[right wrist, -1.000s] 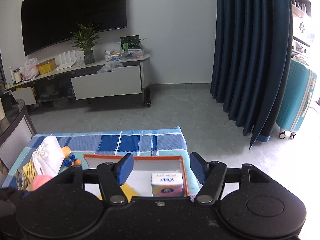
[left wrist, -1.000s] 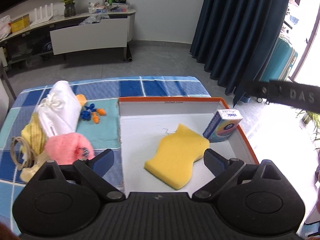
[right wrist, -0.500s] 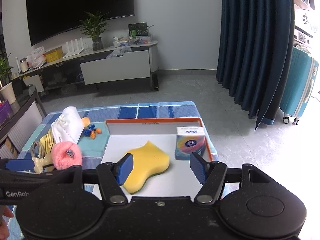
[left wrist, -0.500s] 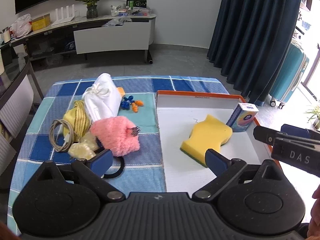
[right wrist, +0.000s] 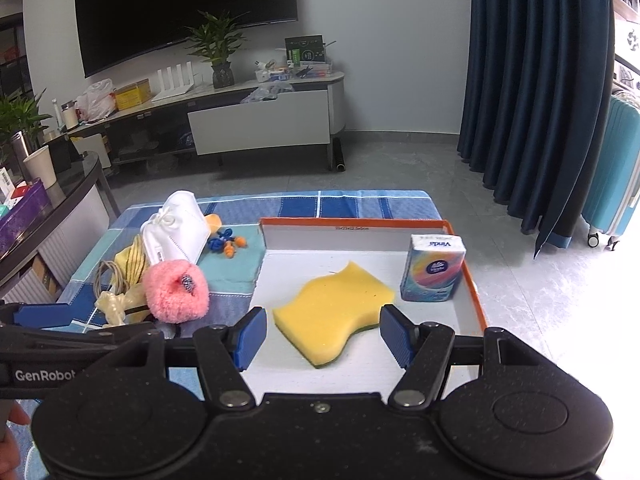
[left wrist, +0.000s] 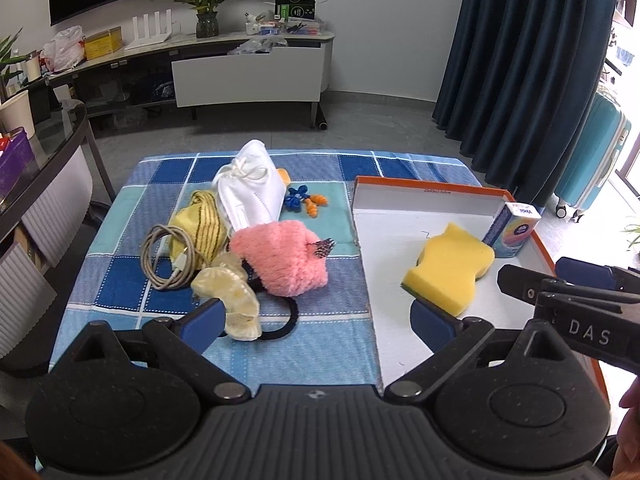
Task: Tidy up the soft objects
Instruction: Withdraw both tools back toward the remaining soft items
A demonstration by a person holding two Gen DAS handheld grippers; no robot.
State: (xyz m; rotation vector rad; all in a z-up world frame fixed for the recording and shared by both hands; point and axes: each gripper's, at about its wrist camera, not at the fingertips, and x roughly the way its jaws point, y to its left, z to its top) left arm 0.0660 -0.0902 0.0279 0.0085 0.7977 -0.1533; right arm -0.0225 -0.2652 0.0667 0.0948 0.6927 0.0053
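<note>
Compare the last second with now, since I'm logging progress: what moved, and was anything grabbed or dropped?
Only the views changed: both tongs pulled back, so the pile beside the tray shows fully. The left tongs and right tongs stayed open and empty. The yellow sponge, tissue pack and pink fluffy item lie where they were.

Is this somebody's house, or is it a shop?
Most likely a home living room: a big dark TV on the wall, a low media cabinet under it, and a potted plant on top.
</note>
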